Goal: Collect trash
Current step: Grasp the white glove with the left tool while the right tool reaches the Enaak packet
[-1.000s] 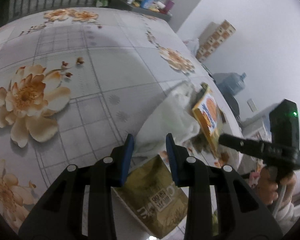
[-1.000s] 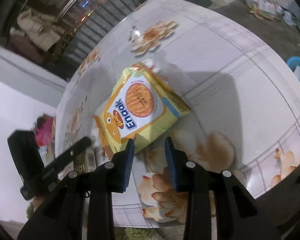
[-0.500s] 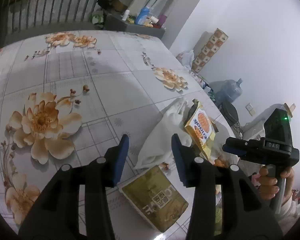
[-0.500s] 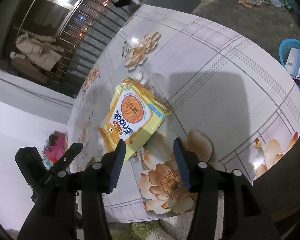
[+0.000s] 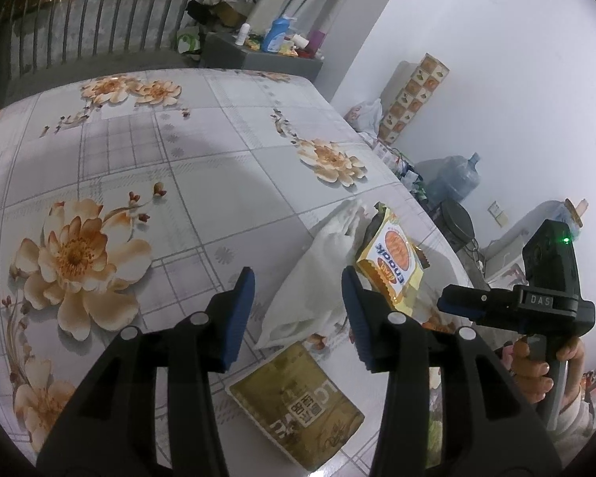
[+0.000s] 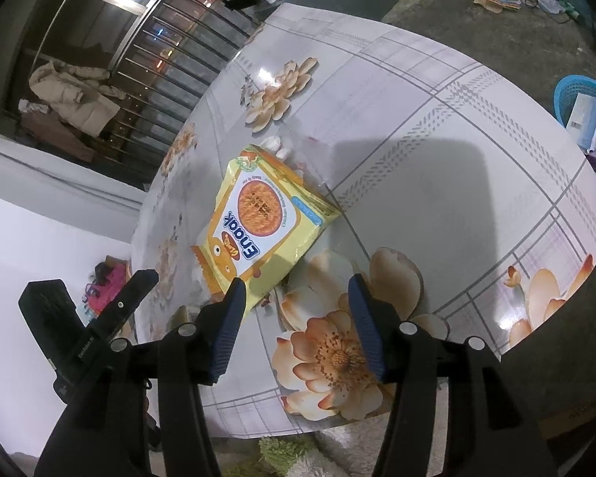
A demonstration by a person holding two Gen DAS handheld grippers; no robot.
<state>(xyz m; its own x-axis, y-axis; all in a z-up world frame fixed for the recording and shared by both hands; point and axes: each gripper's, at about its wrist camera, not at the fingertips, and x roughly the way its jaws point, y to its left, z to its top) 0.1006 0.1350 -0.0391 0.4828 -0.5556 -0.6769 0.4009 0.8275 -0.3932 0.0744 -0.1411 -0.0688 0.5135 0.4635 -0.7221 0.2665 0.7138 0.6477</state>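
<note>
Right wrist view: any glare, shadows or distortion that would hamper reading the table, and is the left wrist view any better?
Right wrist view: strong fisheye bulge, glare patches on the glossy tablecloth, a large dark shadow beside the Enaak snack packet, whose print is sharp. Left wrist view: same curvature, dim even light, a soft shadow across the cloth, no harsh glare; gold packet lettering legible.

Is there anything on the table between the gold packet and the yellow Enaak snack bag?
Yes. In the left wrist view a white plastic bag lies on the tablecloth between the gold packet and the yellow Enaak bag.
</note>
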